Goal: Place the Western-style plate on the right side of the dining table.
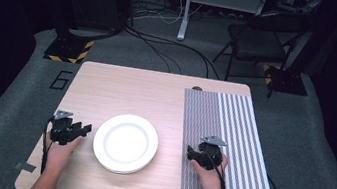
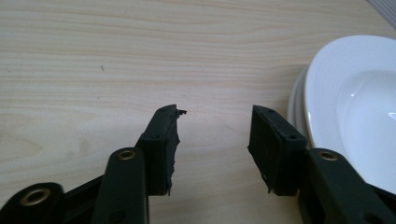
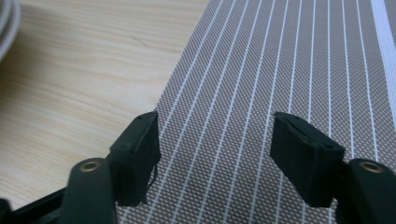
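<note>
Left gripper [image 1: 84, 128] at lower left of frame, jaws apart and empty, just beside white plates [image 1: 125, 143] stacked at lower centre. Right gripper [image 1: 191, 153] at lower right, jaws apart, empty, over striped mat [image 1: 232, 129].

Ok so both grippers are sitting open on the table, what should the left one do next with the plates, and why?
Probably ease the left gripper rightward so its open jaws straddle the near rim of the white plates. It holds nothing and already points at that rim, close beside it but apart. The right gripper is open over the striped placemat, farther from the stack.
</note>
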The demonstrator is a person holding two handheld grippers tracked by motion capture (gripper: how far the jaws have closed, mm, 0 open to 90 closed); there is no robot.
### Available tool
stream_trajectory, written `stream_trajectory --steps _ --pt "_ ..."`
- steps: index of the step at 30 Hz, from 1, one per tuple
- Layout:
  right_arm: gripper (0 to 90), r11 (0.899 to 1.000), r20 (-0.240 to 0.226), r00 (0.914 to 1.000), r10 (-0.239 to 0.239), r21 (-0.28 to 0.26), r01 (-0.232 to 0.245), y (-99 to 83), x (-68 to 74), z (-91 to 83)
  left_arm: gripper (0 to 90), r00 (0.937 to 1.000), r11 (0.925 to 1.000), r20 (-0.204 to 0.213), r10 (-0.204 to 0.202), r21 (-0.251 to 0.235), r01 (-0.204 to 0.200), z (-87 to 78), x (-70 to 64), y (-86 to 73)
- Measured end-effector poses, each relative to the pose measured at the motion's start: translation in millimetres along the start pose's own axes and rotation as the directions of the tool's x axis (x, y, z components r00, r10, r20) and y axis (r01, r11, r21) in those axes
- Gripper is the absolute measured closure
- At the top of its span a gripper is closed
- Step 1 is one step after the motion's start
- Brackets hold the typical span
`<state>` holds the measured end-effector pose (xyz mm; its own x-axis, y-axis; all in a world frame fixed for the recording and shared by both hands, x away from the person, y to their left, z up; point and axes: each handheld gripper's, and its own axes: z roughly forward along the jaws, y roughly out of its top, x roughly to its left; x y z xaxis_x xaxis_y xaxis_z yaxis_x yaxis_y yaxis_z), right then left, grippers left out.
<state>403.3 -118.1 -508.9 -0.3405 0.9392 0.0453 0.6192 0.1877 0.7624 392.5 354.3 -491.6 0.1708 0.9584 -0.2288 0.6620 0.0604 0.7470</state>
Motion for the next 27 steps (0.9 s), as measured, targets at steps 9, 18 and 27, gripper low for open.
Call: stream_trajectory --steps 9,18,27 --pt "42.6 1.000 -0.073 0.9970 -0.028 -0.005 0.027 14.7 21.5 -5.8 65.2 0.9973 0.9996 0.073 -0.006 -0.026 0.008 -18.4 -6.8 2.5" --pt "47.2 1.000 -0.135 0.9905 -0.029 0.007 0.030 30.6 39.1 0.7 70.0 0.9946 0.9999 0.103 0.009 -0.014 -0.007 -26.6 -14.0 0.2" --pt "46.8 1.000 -0.202 0.9793 0.005 -0.016 -0.008 33.1 50.4 6.2 72.9 0.9883 0.9996 0.150 -0.029 -0.001 0.029 -30.9 -16.6 -1.5"
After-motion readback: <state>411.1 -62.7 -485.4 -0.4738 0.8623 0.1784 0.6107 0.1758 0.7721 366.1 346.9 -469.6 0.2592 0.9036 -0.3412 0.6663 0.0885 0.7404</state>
